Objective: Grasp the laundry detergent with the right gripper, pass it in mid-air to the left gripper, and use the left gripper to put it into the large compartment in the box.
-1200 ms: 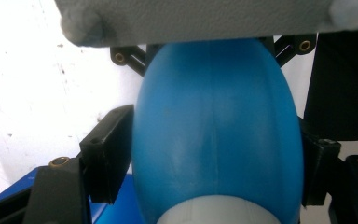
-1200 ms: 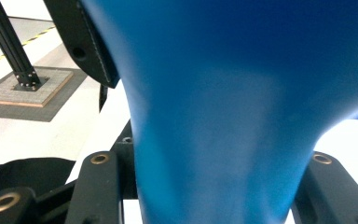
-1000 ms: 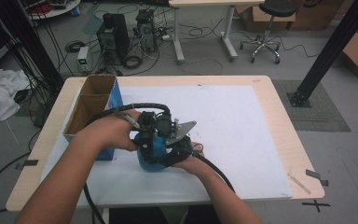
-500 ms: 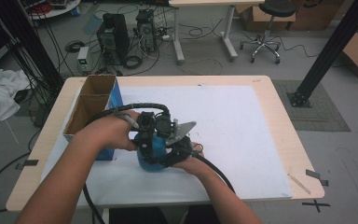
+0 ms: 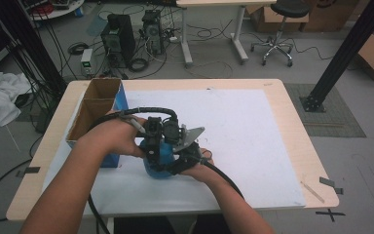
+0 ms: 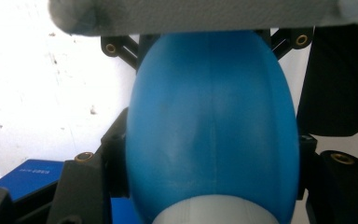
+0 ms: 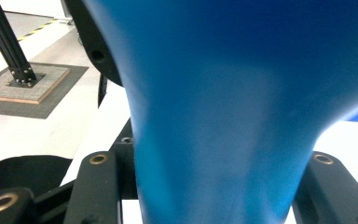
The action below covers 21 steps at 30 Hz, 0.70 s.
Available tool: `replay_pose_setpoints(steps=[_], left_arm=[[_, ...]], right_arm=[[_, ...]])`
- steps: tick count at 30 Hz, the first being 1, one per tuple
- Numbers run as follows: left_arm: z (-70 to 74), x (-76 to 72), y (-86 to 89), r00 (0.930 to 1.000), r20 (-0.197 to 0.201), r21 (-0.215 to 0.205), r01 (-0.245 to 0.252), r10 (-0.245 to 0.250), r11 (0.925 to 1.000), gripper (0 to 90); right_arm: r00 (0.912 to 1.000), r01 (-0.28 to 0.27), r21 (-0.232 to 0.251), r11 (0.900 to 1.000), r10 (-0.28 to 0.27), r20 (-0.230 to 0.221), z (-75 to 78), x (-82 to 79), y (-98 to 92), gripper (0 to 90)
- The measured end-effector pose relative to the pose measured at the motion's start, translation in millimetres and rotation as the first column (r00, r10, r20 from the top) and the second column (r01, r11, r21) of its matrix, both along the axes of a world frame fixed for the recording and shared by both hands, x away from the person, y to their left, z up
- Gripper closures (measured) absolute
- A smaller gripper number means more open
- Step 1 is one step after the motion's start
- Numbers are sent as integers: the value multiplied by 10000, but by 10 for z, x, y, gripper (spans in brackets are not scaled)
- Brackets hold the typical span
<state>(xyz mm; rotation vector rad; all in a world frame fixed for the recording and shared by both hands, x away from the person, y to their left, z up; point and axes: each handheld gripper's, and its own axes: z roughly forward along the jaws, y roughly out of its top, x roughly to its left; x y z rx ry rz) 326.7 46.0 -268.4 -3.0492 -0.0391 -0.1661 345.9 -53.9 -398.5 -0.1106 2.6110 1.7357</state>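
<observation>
blue bulb (image 5: 159, 158) | smooth, egg-shaped, pale neck | on white mat, nr cardboard box

On the table (image 5: 282, 122) a sheet (image 5: 253, 136) lies. The cardboard box (image 5: 95, 114) stands at its left edge. The bulb (image 5: 158, 158) sits near-centre, between the left gripper (image 5: 151, 146) and right gripper (image 5: 177, 158), right of the box.

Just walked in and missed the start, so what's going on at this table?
A person holds a gripper in each hand, both clamped on one blue rubber bulb near the front of the white table. The left gripper, whose jaws have just been closing, squeezes the bulb's round body; the right gripper pinches its narrower neck. An open cardboard box stands to the left.
</observation>
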Motion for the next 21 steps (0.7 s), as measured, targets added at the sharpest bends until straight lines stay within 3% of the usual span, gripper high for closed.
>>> replay_pose_setpoints(steps=[6,8,9,10,11,12,16,21], left_arm=[[13,32,-60,9997,-227,110,-74,76,9999,391],[12,43,-71,9998,-205,190,-27,31,9998,391],[13,48,-73,9998,-190,170,-47,50,9998,391],[18,52,-74,9998,-191,163,-76,79,9998,391],[29,60,-74,9997,-224,166,-125,129,9998,390],[40,64,-74,9996,-240,148,-172,176,9997,391],[76,83,-72,9993,-271,122,-262,266,9996,390],[103,98,-77,9993,-234,166,-271,275,9995,390]], right_arm=[[9999,7,39,10000,-7,136,70,-11,-50,395],[9999,31,-33,10000,-32,-156,97,-2,-84,349],[9968,53,12,10000,-52,-793,114,-31,-92,328],[10000,79,-213,9997,-78,16,108,40,-111,308],[9999,42,-284,9996,-38,152,108,61,-121,290],[9988,9,-247,9997,-20,-482,118,22,-132,278],[9988,72,-617,9981,-101,-477,149,4,-180,225],[9990,48,-675,9977,-78,-439,232,29,-252,173]])
